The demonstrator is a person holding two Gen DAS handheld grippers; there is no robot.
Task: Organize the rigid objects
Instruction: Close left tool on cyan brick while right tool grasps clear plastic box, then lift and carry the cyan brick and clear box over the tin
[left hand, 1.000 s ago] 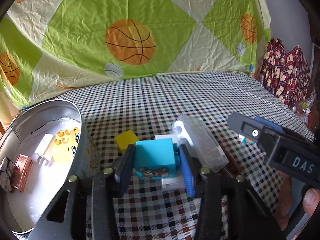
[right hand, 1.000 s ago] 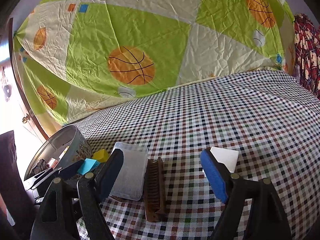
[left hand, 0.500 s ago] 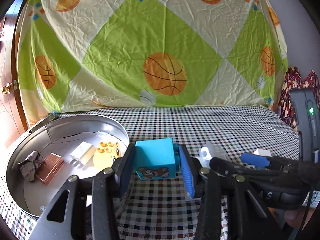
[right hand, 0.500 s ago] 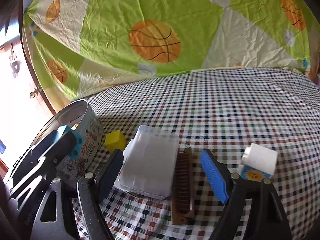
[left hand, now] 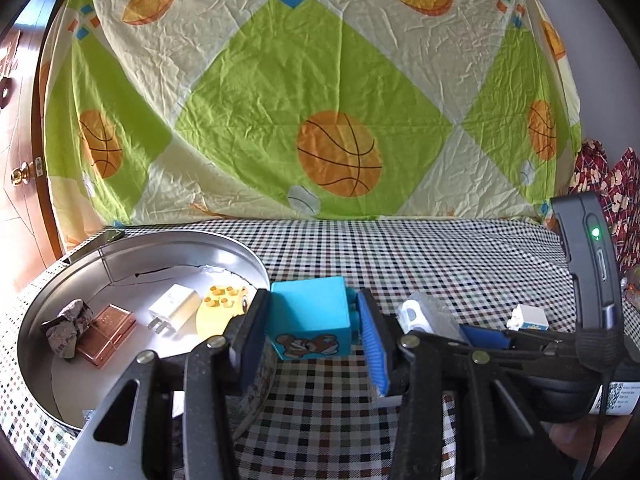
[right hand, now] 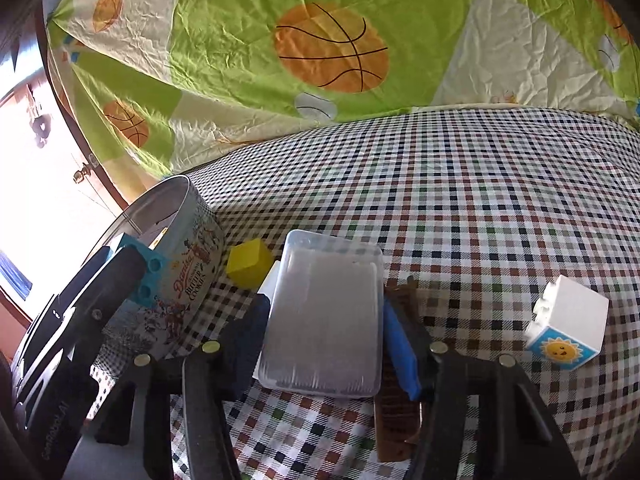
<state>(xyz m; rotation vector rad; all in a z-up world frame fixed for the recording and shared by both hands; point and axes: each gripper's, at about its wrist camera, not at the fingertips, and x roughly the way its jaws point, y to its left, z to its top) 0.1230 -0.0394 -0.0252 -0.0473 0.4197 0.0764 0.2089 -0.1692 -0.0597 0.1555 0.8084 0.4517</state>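
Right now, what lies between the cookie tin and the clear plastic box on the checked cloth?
A yellow block sits between the cookie tin and the clear plastic box, with a sliver of white beside the box. That shows in the right wrist view.

On my checked tablecloth [right hand: 480, 208] stood one round cookie tin [right hand: 192, 264]. Inside it I counted four things: one grey stone [left hand: 66, 328], one copper-coloured case [left hand: 106, 330], one white plug adapter [left hand: 172, 312] and one yellow studded brick [left hand: 220, 308]. Toy cubes outside the tin came to three: one turquoise block [left hand: 310, 326] with a bear picture, one plain yellow cube [right hand: 250, 262] and one white cube [right hand: 568, 328] with a sun picture. There was also one clear plastic box [right hand: 324, 320] and one brown brush [right hand: 398, 420]. My two grippers completed the count.
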